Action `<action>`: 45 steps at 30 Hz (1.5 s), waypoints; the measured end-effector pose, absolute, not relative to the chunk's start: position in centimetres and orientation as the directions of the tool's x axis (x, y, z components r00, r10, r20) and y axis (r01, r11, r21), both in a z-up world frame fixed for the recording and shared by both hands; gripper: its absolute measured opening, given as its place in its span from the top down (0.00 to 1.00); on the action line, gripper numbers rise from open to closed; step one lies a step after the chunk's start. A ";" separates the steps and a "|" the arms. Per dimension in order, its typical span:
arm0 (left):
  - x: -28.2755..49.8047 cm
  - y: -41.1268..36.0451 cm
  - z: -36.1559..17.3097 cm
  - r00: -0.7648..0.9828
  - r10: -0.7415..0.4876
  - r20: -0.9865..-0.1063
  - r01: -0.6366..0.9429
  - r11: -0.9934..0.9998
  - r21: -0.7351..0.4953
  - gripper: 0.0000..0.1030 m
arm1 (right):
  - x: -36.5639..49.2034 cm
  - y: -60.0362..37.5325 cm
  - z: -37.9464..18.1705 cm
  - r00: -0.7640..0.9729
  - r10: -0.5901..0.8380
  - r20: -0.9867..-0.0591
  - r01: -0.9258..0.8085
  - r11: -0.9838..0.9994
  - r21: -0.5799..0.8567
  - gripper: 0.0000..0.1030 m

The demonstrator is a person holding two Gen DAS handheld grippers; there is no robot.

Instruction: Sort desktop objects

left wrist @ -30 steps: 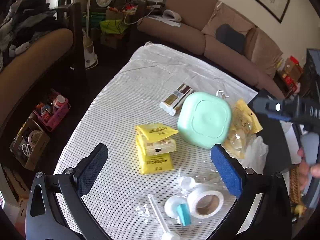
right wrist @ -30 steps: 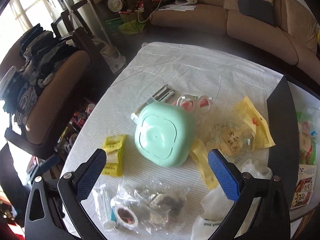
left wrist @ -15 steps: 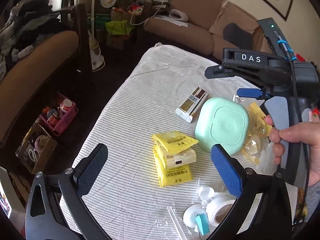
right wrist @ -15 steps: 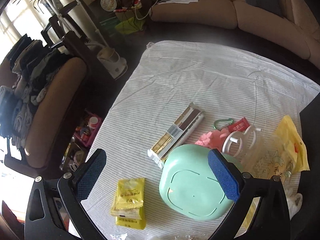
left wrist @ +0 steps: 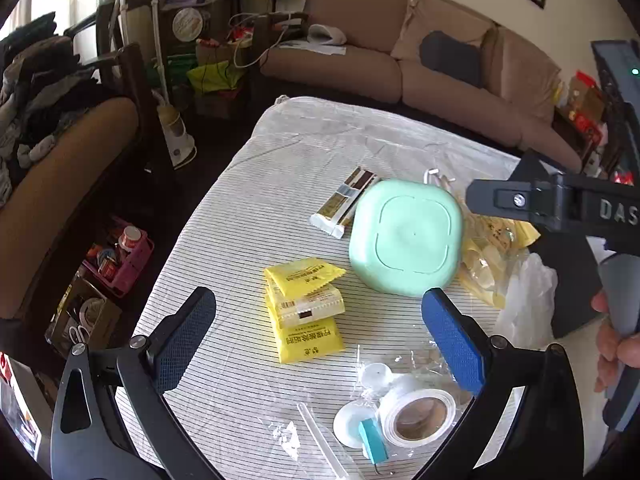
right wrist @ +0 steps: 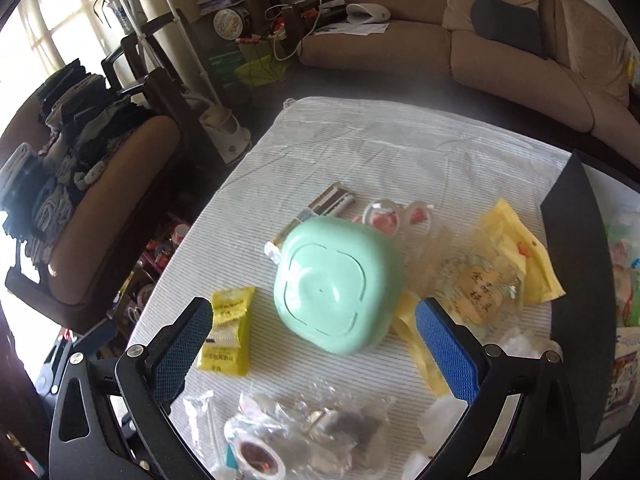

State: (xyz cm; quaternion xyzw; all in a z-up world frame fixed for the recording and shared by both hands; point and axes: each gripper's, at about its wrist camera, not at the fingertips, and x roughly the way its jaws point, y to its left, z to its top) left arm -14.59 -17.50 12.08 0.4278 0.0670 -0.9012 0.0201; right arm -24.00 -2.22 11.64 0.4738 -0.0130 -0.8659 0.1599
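Note:
A mint green lidded box [left wrist: 406,236] lies mid-table on the striped cloth; it also shows in the right wrist view [right wrist: 336,288]. Yellow sachets [left wrist: 306,306] are stacked left of it, also in the right wrist view [right wrist: 228,332]. A brown-and-white packet [left wrist: 346,202] lies behind the box. A white tape roll [left wrist: 416,412] in clear plastic lies near me. My left gripper [left wrist: 318,334] is open and empty above the sachets. My right gripper [right wrist: 314,344] is open and empty just in front of the green box; its body shows in the left wrist view [left wrist: 560,204].
Clear bags with yellow packets [right wrist: 492,276] and white plastic [left wrist: 528,300] lie right of the box. A black board [right wrist: 576,240] stands at the table's right edge. A sofa [left wrist: 420,64] is beyond the table, an armchair [right wrist: 100,200] with clothes to the left.
My right gripper swung forward over the packet and box, then pulled back toward me. My left gripper shifted slightly; both stay open and empty.

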 end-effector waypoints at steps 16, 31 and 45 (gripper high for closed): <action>-8.2 2.1 14.2 -0.591 0.189 -0.784 -0.172 -0.979 -0.107 0.00 | -6.1 18.2 14.0 -0.619 -0.112 -0.778 0.111 -0.992 0.054 0.00; -0.6 15.2 10.2 -0.510 0.326 -0.796 -0.279 -0.938 -0.205 0.00 | 1.9 33.3 6.1 -0.594 -0.041 -0.803 -0.102 -0.987 0.126 0.00; 1.2 1.0 5.9 -0.486 0.209 -0.849 -0.090 -0.978 -0.189 0.00 | -1.5 18.8 0.9 -0.448 -0.362 -0.817 0.230 -0.930 0.286 0.19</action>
